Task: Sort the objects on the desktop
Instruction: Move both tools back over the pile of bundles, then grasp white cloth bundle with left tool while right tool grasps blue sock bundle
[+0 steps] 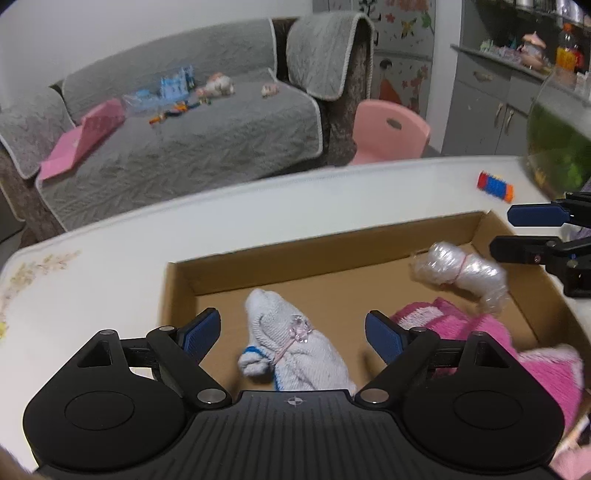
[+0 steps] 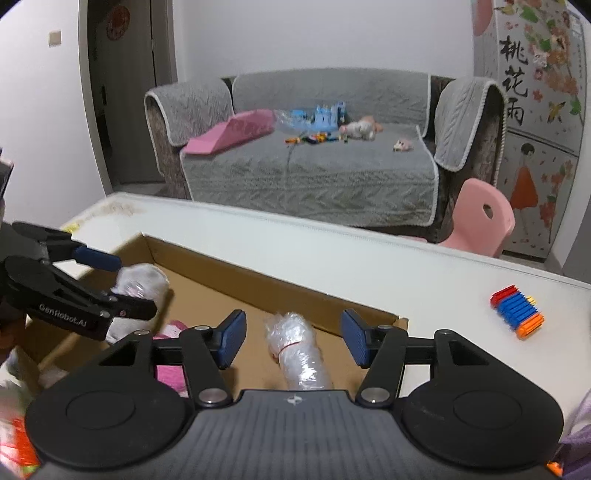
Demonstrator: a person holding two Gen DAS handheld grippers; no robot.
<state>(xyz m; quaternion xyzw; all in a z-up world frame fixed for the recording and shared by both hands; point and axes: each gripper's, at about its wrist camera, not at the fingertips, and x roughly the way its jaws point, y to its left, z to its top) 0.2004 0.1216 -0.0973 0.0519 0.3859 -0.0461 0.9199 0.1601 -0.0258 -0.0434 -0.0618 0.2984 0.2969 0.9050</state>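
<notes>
Loosely between left hand-held gripper point(image 1: 291, 338) pads: glove point(image 1: 291, 347)

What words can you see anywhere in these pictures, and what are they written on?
"Genrobot.AI": white letters on the black arm of the left tool, seen from the right wrist view.
"桃花雨": big black characters on the flowered fridge behind the pink chair.
Round red sign by the dark doorway: too blurred to read.
Bottle label on the shelf: too blurred to read.
Nothing else has writing.
</notes>
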